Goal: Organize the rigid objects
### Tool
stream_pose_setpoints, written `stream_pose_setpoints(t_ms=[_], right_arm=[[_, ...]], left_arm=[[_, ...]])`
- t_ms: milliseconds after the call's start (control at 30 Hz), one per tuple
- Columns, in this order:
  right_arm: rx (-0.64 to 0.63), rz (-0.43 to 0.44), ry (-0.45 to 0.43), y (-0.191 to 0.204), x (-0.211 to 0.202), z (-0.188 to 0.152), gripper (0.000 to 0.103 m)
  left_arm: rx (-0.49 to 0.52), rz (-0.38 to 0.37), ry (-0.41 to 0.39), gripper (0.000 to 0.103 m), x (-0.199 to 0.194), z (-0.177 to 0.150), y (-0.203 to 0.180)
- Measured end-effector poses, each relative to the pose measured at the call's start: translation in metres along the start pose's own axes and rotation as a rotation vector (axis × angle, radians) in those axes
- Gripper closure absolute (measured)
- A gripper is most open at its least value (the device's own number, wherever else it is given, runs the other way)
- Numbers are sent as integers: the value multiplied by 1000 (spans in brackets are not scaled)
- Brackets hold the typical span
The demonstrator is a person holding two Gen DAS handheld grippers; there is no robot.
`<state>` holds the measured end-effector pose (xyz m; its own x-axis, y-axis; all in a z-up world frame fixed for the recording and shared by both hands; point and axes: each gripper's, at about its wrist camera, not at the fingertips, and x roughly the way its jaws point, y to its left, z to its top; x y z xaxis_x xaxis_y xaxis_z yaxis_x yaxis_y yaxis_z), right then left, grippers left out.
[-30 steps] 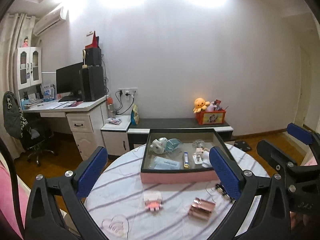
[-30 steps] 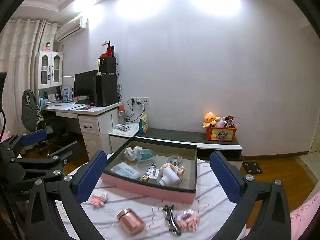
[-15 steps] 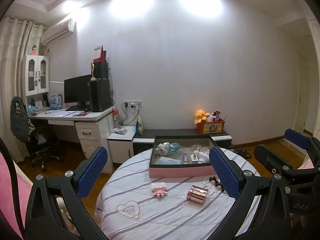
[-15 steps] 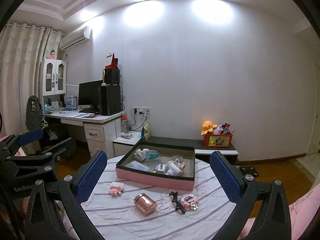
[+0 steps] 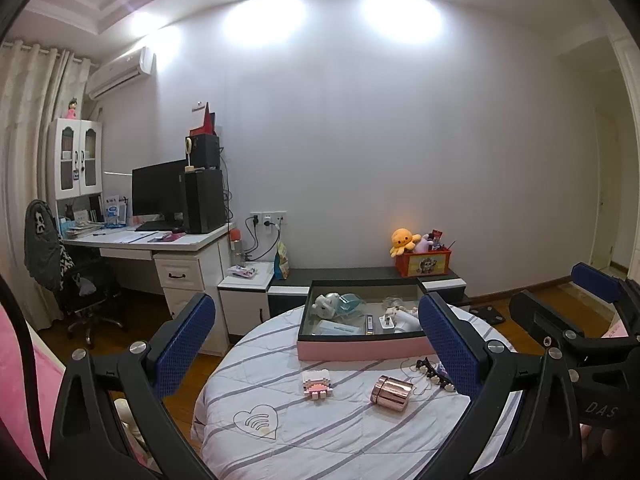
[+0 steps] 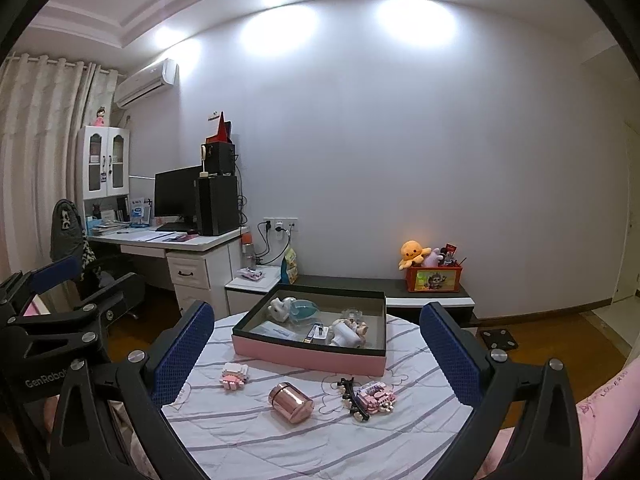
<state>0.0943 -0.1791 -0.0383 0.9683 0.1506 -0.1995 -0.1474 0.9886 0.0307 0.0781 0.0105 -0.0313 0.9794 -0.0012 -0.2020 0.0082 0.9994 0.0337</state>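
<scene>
The left gripper [image 5: 316,346] is hanging wide open and gripping nothing, well back from the round table with the striped white cloth [image 5: 280,436]; the right gripper [image 6: 312,350] is likewise gaping fully, empty, touching nothing. Lying loose on the cloth are a pink blocky toy [image 6: 234,376] at nine o'clock, a shiny rose-gold metal cylinder [image 6: 291,403] at the centre, and a black beaded hair clip [image 6: 352,394] touching a pink blocky trinket [image 6: 376,394] at three o'clock. At twelve o'clock is sitting the pink-sided, dark-rimmed shallow box [image 6: 312,354], already holding several small items, so the sorting is looking partly done, with four pieces seemingly waiting to go in.
</scene>
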Motion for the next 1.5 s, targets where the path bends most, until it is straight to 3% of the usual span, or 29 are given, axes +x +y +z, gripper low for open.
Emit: stream_pose_setpoints(t_ms=[1500], right_arm=[[18, -26, 20, -5, -4, 3, 0]], left_arm=[[-1, -15, 1, 0, 2, -3, -12]])
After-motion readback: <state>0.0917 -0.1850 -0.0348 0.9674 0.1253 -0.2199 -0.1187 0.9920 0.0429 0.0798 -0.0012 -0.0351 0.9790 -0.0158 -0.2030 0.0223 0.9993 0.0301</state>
